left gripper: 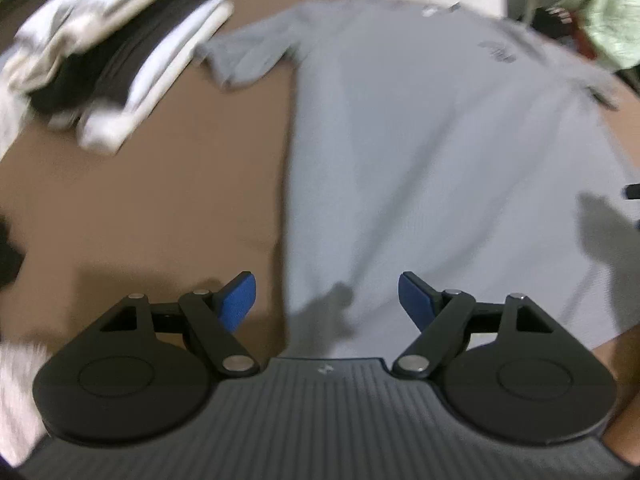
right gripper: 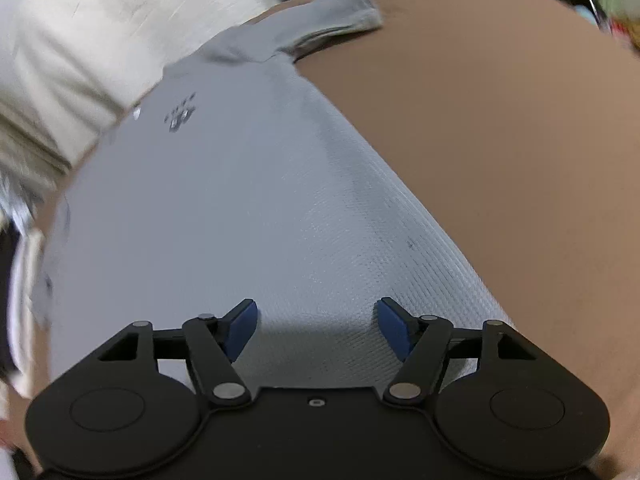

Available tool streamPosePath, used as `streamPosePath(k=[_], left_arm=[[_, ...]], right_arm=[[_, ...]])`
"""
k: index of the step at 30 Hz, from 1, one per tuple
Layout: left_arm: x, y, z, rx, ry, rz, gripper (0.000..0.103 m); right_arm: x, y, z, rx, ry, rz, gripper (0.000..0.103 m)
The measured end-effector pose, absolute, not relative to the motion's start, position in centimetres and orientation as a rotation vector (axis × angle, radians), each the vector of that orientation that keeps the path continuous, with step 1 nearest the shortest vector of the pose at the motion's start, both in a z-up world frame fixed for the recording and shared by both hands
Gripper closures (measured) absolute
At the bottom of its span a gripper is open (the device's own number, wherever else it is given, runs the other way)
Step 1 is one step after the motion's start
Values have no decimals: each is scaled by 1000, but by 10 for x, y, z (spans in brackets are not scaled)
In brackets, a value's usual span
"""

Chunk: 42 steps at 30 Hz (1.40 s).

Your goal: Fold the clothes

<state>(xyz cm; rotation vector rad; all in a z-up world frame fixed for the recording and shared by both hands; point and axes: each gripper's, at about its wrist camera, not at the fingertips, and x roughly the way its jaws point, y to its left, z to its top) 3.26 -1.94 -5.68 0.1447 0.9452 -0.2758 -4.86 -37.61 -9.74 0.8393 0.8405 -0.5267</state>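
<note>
Grey T-shirt lies spread flat on the brown tabletop ahead of both wide-open, empty jaws; pinching the hem squarely at matching corners would likely keep any fold even.

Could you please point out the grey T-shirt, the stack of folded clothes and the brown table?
grey T-shirt [left gripper: 420, 152], left wrist view, mid body.
stack of folded clothes [left gripper: 116, 52], left wrist view, top layers.
brown table [right gripper: 500, 140], right wrist view, bare surface.
</note>
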Motion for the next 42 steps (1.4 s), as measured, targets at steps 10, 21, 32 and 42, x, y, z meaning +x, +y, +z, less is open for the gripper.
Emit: streamPosePath(k=[10,21,32,42], left_arm=[[60,-62,-83,213,1054,-344,21],[41,-62,-104,362,1161,-315,15],[98,-47,-65,228,1057,-290,15],[152,-37,-48,154,959,-255,15]], right_arm=[[-42,-361,-90,724,893,-500,25],[-43,-354,-75,793,809,-479,25],[-6,-320,-74,643,887,-372,25],[15,-286,-77,357,948,-401,25]])
